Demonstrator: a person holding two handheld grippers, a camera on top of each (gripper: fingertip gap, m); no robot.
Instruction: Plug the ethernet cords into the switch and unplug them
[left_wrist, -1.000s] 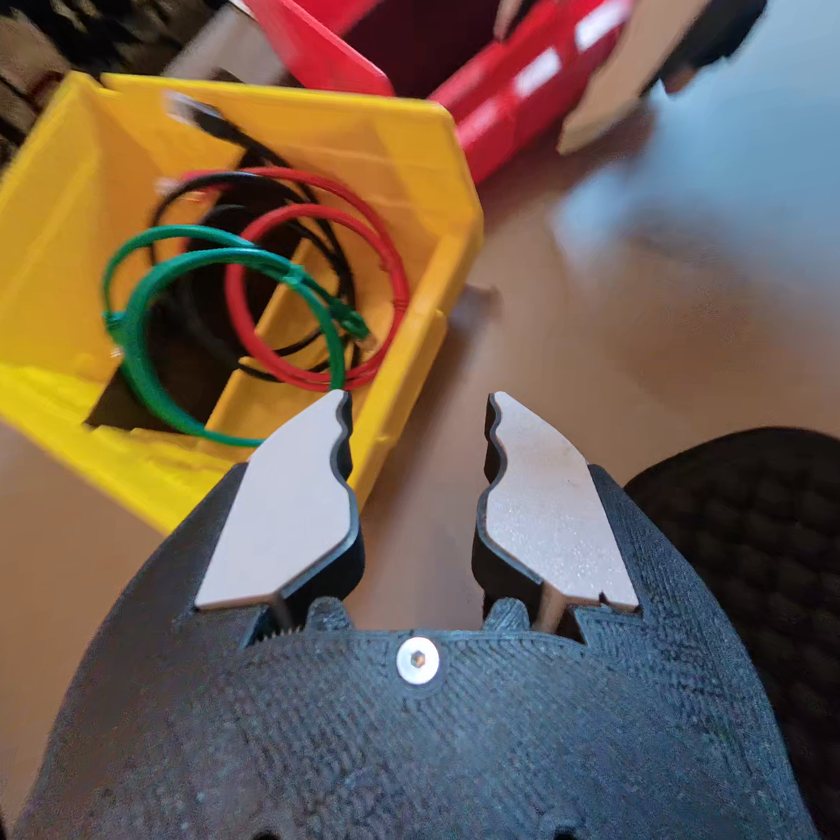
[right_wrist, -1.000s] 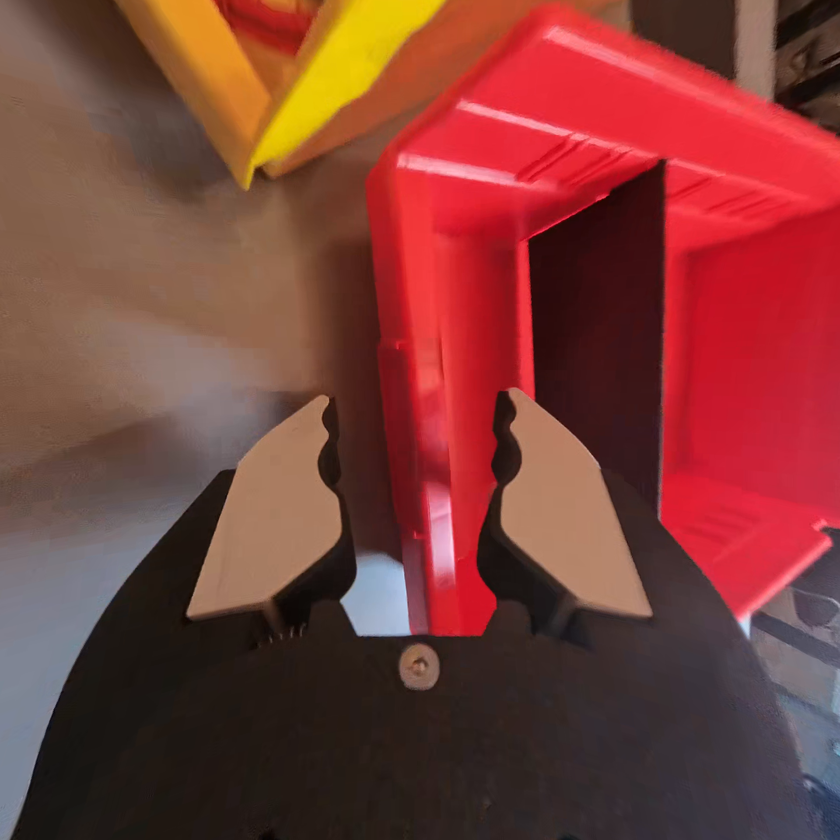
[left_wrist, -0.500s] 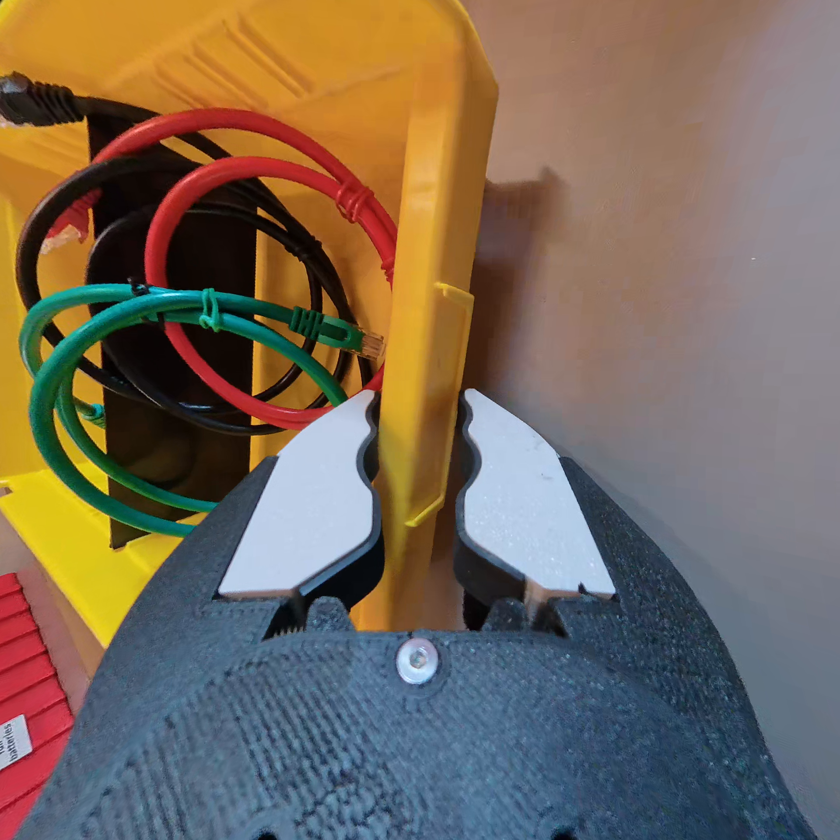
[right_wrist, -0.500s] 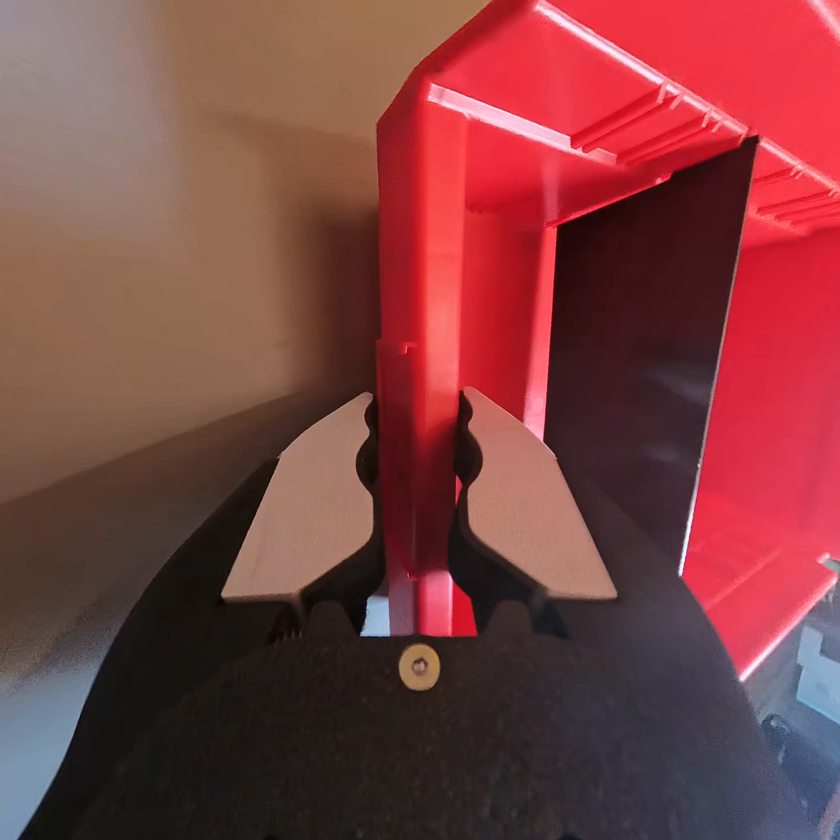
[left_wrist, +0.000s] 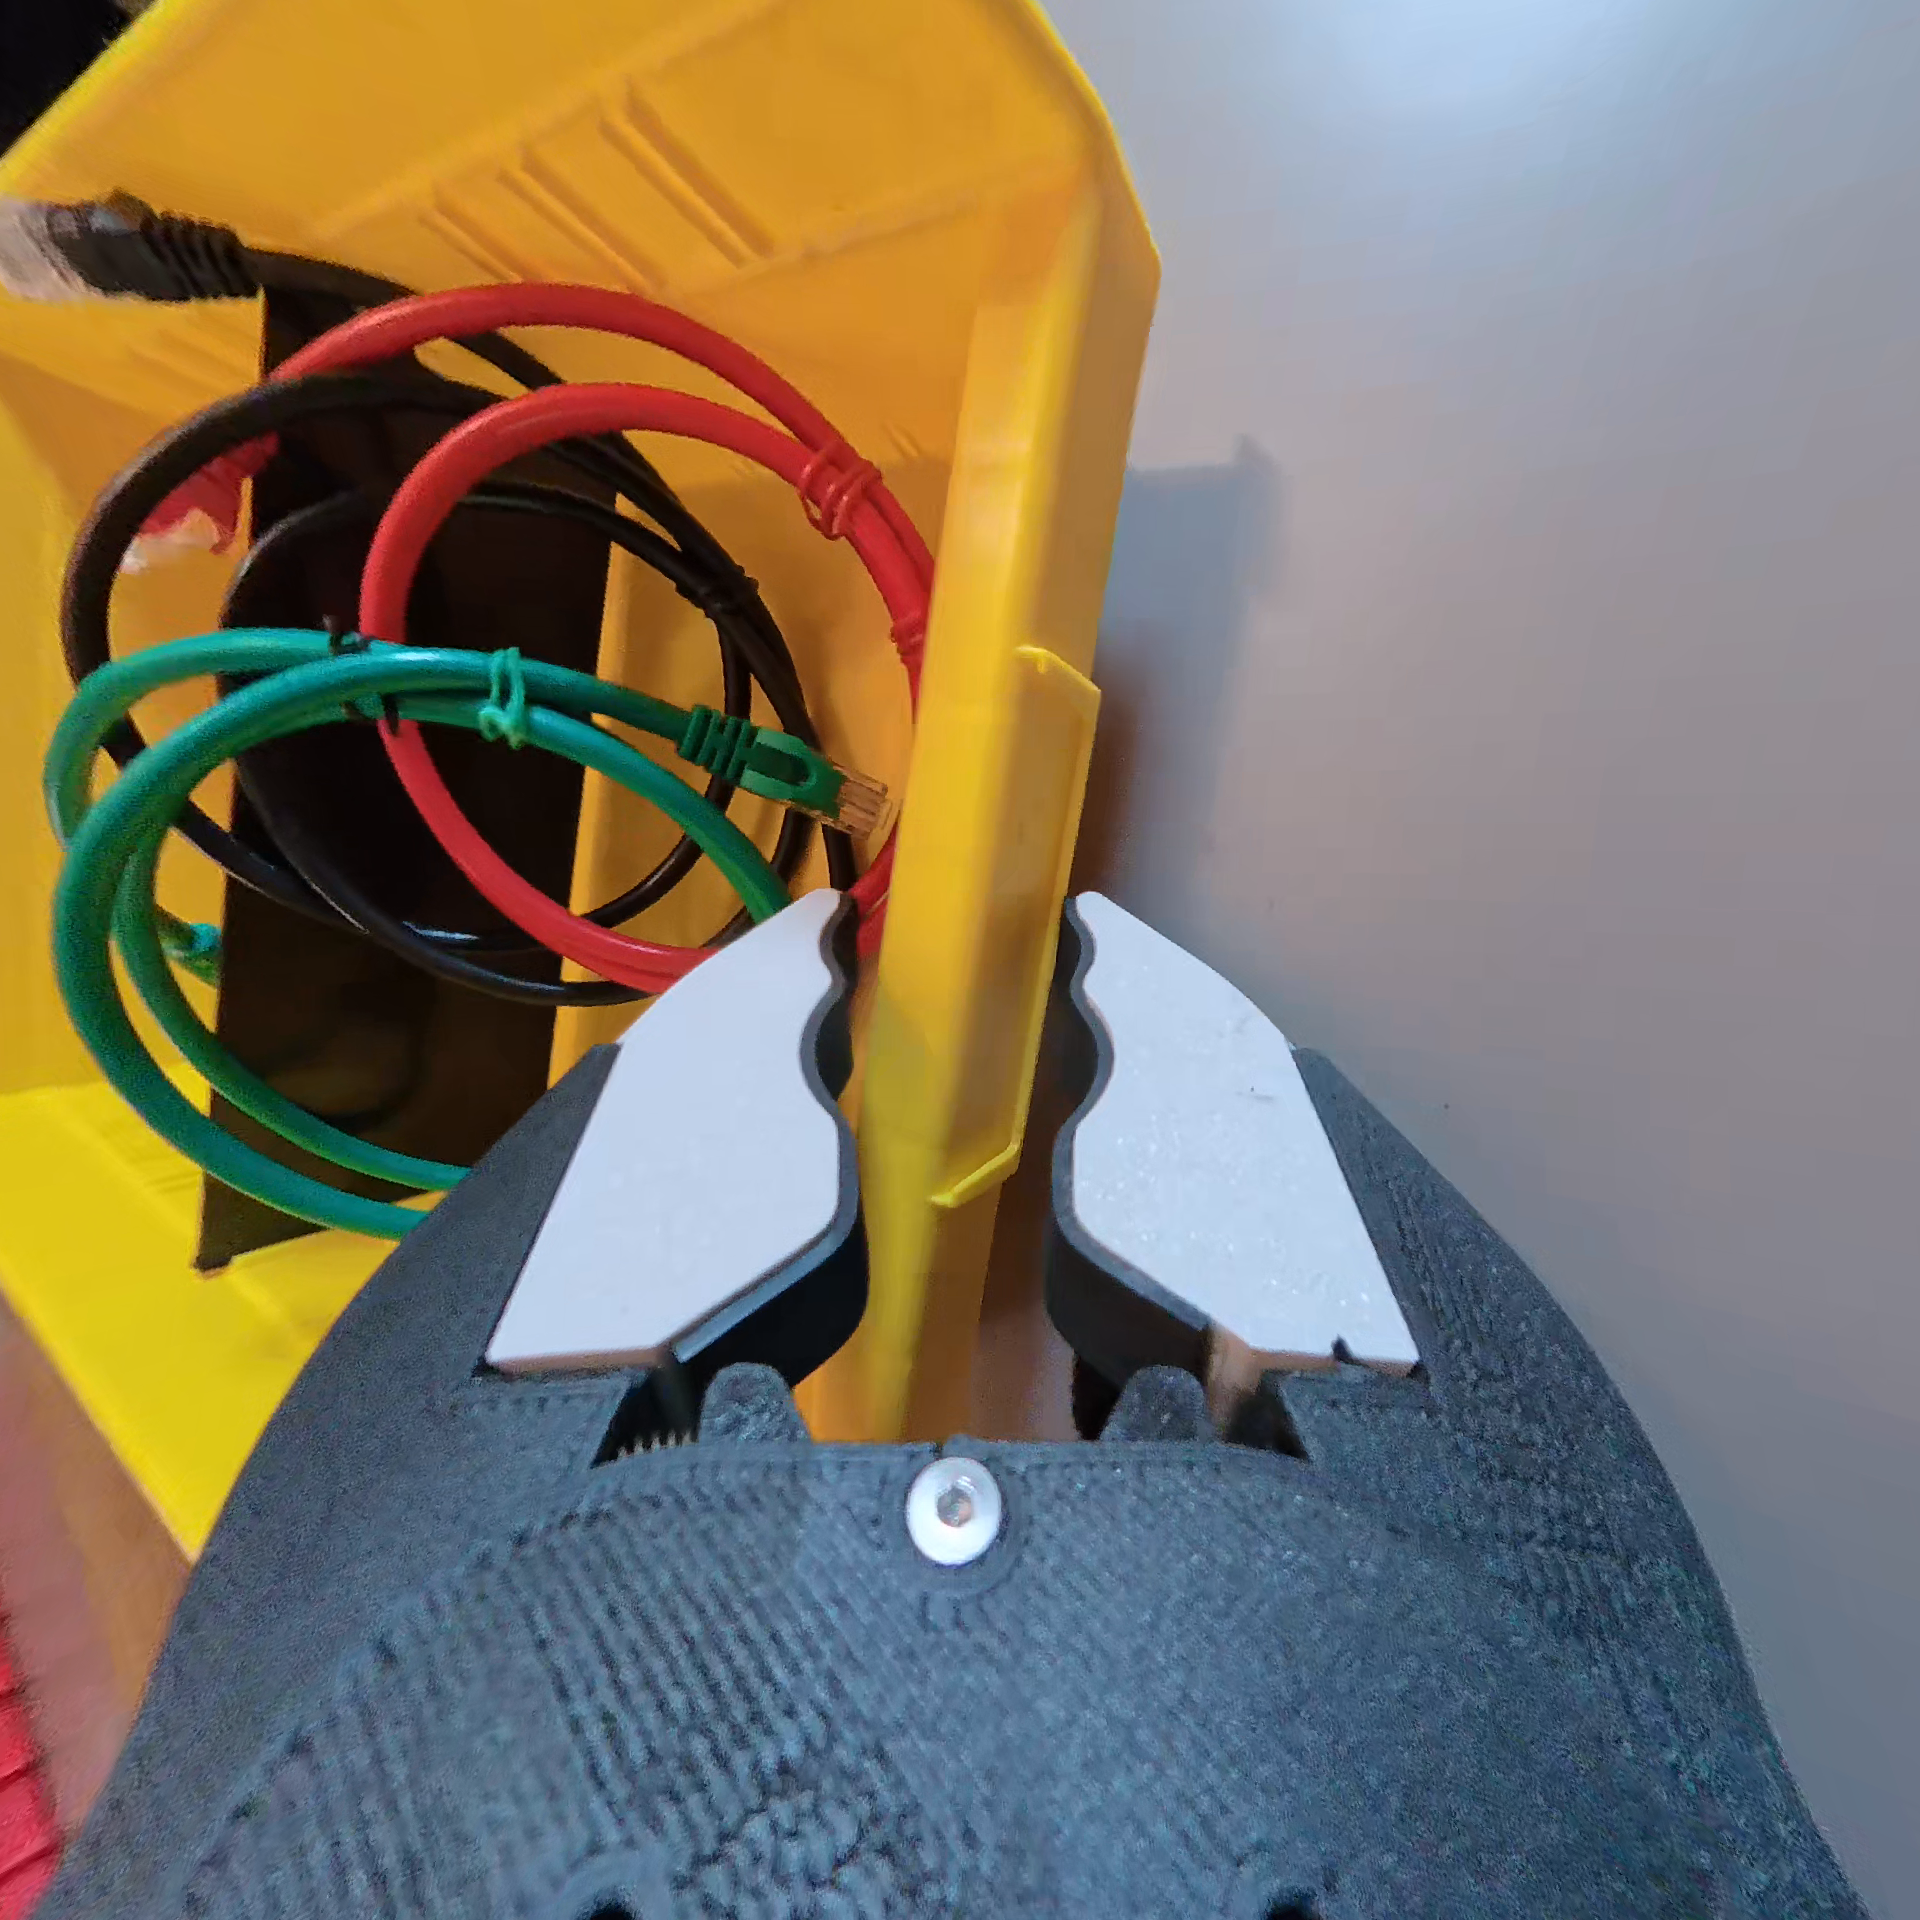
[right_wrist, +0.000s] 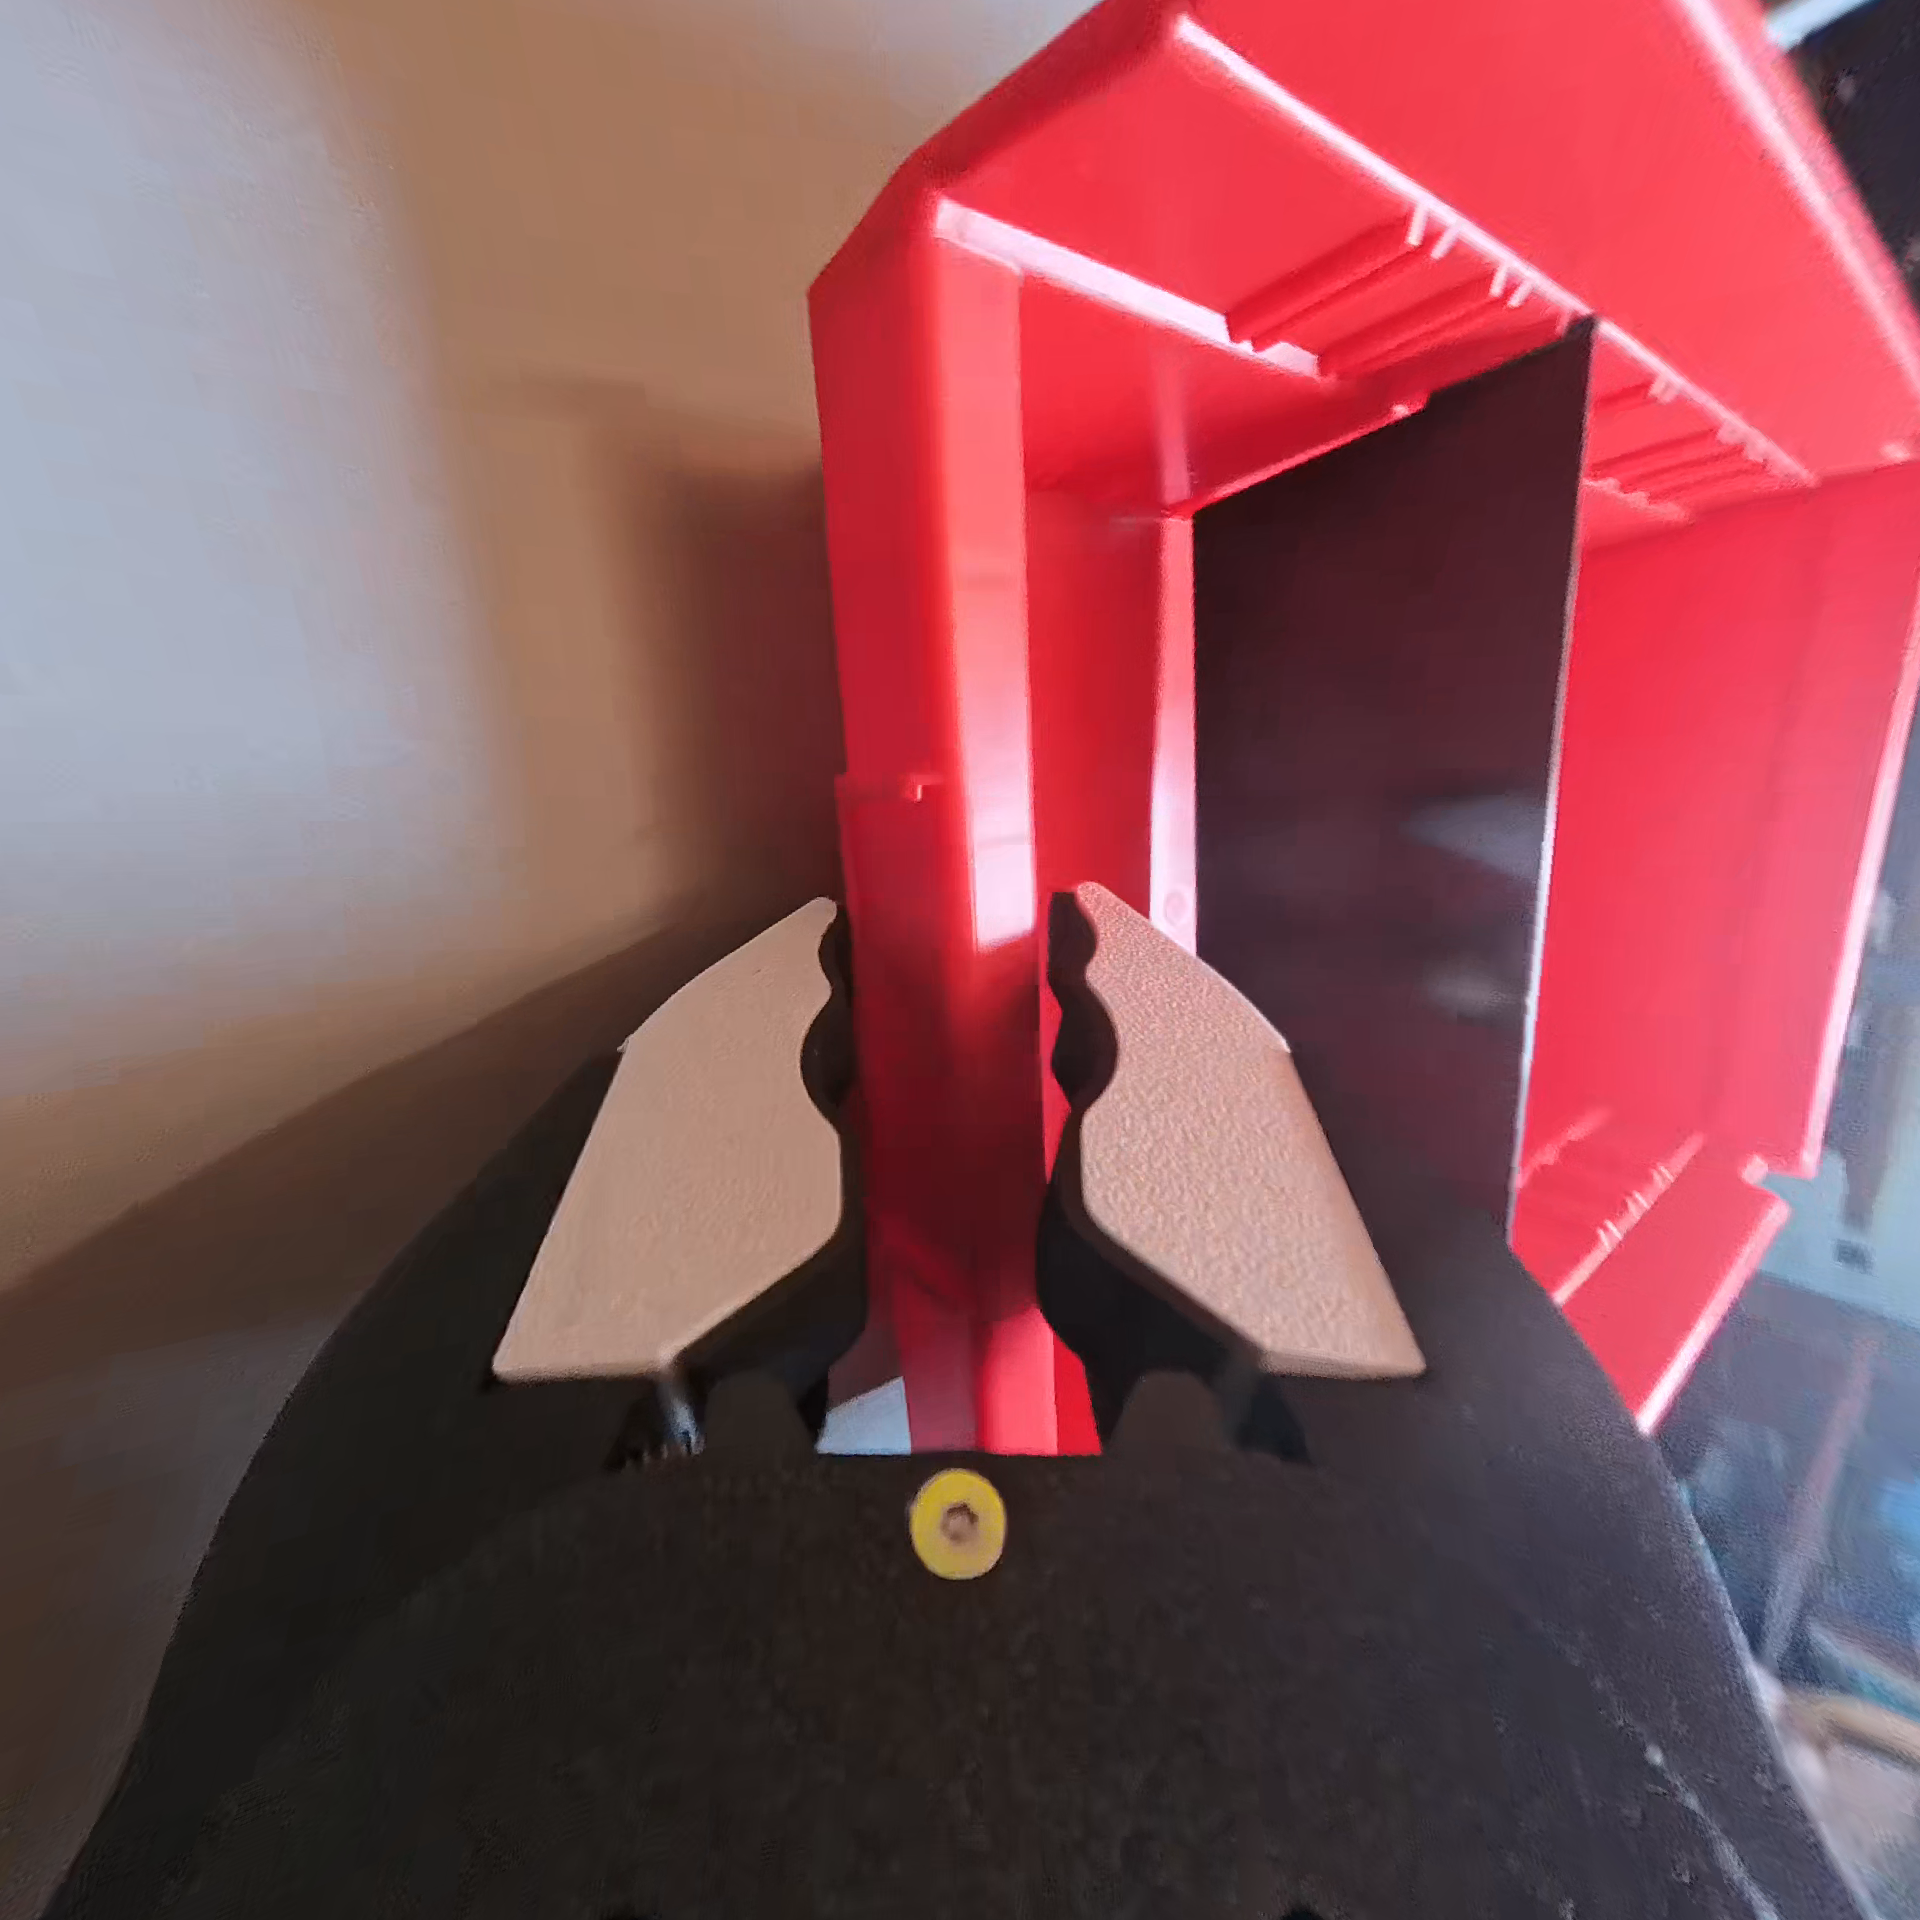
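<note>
Three coiled ethernet cords sit inside the yellow plastic storage bin (left_wrist: 582, 166): a green cord (left_wrist: 135, 894) in a double loop tied with a green twist tie, its green-booted plug with clear tip lying just beside the bin's right wall; a red cord (left_wrist: 644, 426) looped twice and tied with red wire, running along that same wall; a black cord (left_wrist: 727, 623) coiled under both, its black-booted plug up at the top left corner. All three overlap above a black divider panel (left_wrist: 416, 1039) standing in the bin. No switch in either view. Left gripper (left_wrist: 956, 914) straddles the bin's right side wall, one finger inside near the red cord, one outside, clamped narrow on the wall. Bin sits on a pale tan tabletop (left_wrist: 1507, 520); a scrap of red shows at the bottom left edge. Right gripper (right_wrist: 943, 909) is likewise pinched narrow on the left side wall of a red plastic storage bin (right_wrist: 1558, 208), fingers (right_wrist: 1174, 1091) either side of the wall. A dark glossy divider panel (right_wrist: 1371, 779) stands inside the red bin; nothing else visible in it. View is slightly blurred; tan surface (right_wrist: 312, 520) on the left.
</note>
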